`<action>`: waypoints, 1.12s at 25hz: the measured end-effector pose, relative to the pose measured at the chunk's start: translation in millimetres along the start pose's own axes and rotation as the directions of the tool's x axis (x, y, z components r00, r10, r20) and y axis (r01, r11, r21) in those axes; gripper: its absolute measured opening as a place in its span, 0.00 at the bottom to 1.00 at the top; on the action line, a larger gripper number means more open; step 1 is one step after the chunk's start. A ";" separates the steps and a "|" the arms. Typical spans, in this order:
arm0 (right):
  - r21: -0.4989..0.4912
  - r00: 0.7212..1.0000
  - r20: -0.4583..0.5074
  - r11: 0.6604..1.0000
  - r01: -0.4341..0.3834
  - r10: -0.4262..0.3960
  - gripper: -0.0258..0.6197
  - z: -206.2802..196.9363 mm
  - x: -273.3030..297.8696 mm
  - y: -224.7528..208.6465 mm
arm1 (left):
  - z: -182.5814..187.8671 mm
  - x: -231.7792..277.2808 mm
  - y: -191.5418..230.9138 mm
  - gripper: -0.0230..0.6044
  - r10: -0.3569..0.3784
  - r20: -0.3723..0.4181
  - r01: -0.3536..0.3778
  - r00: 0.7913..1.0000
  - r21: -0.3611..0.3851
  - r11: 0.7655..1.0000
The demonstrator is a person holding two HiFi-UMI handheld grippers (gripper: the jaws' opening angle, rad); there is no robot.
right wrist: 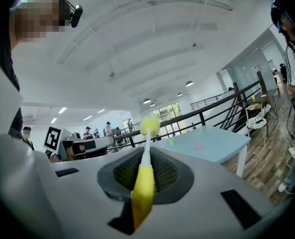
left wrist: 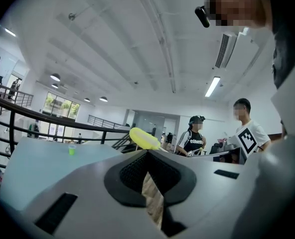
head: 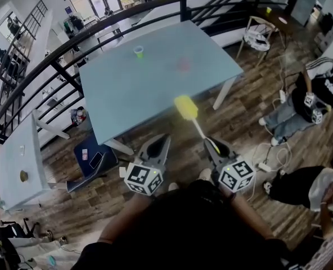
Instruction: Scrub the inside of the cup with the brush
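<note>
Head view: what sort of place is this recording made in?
Probably an open-plan office or lab mezzanine: a black railing overlooks a lower level, and a light blue table stands on wood flooring.

Yellow brush, green cup

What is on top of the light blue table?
A green cup stands near the table's far edge; a pinkish patch nearby is too blurred to identify. The yellow brush head covers part of the near edge.
</note>
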State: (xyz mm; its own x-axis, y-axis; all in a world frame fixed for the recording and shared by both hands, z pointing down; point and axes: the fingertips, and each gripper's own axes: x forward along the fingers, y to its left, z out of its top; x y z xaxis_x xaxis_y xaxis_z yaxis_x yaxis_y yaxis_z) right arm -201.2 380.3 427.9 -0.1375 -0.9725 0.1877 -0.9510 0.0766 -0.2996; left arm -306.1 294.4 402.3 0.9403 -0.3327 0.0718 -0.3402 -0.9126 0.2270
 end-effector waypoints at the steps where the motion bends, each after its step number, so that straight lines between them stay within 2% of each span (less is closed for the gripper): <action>1: 0.003 1.000 -0.001 1.000 0.000 0.000 0.11 1.2 0.3 -6.9 | -0.5 6.3 -0.6 0.04 0.003 0.000 -0.003 1.000 -0.002 1.000; 9: 0.007 1.000 -0.002 1.000 -0.010 0.010 0.11 27.0 7.1 -77.6 | 2.8 82.9 -9.5 0.04 0.008 -0.007 -0.008 1.000 -0.011 1.000; 18: 0.006 1.000 0.012 1.000 -0.015 0.015 0.11 56.1 -11.2 -166.0 | 3.0 181.8 -50.1 0.04 -0.027 -0.007 0.027 1.000 -0.013 1.000; 28: 0.038 1.000 0.017 0.999 -0.006 0.005 0.11 61.3 -35.5 -227.0 | -6.4 250.4 -92.1 0.04 -0.073 -0.028 0.073 0.997 -0.003 0.997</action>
State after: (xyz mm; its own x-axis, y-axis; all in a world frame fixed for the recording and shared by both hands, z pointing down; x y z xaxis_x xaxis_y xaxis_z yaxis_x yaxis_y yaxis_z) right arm 36.5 384.0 432.0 -0.1378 -0.9757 0.1704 -0.9390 0.0739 -0.3360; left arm -39.3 296.7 405.6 0.9626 -0.2585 0.0817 -0.2706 -0.9336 0.2349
